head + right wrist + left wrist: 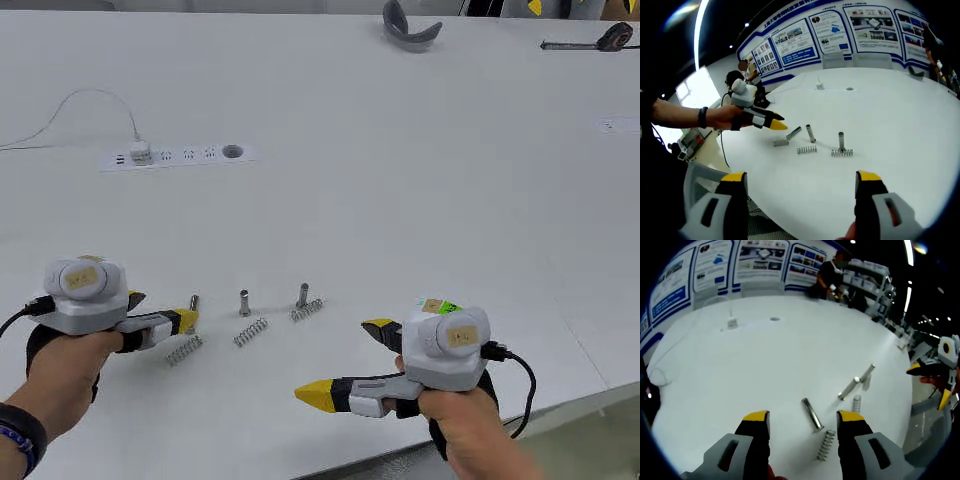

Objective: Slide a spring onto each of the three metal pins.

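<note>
Three short metal pins stand in a row on the white table: left pin, middle pin, right pin. A loose spring lies by each: left spring, middle spring, right spring. My left gripper is open, one yellow tip right beside the left pin, which sits just ahead between its jaws; a spring lies close by. My right gripper is open and holds nothing, a short way in front of the right pin and its spring.
A white power strip with a plugged-in cable lies farther back on the table. A grey curved object and a dark tool rest at the far edge. The table's near edge runs close behind my right hand.
</note>
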